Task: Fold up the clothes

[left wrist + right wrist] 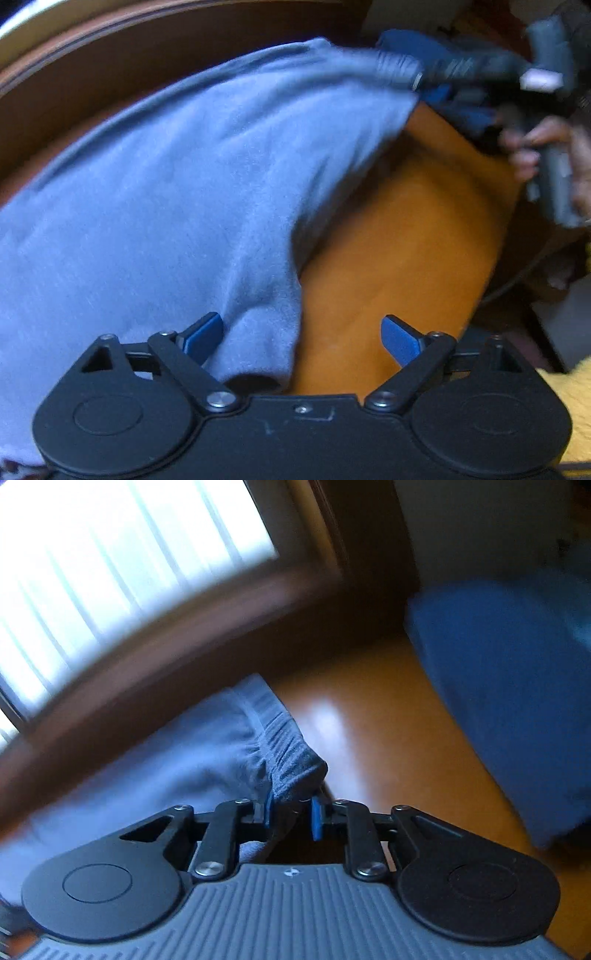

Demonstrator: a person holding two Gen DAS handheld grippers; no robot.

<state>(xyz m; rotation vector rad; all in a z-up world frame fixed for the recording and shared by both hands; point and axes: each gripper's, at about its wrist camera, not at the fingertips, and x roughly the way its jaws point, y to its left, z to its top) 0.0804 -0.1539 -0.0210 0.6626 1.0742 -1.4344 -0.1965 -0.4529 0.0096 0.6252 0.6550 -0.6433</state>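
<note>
A light blue-grey garment (166, 192) lies spread over an orange table top (406, 258), one edge lifted at the far right. My left gripper (303, 334) is open, its blue pads wide apart with a fold of the garment between them near the left pad. In the left wrist view my right gripper (424, 74) pinches the garment's far ribbed edge, held by a hand (546, 147). The right wrist view shows my right gripper (291, 818) shut on the ribbed hem (291, 771) of the garment (166, 768), raised above the table (369, 720).
A dark blue cloth heap (517, 701) sits on the table to the right. A brown wooden frame (166, 657) and a bright window (110, 572) lie beyond the table. A yellow fuzzy sleeve (569, 402) shows at the lower right.
</note>
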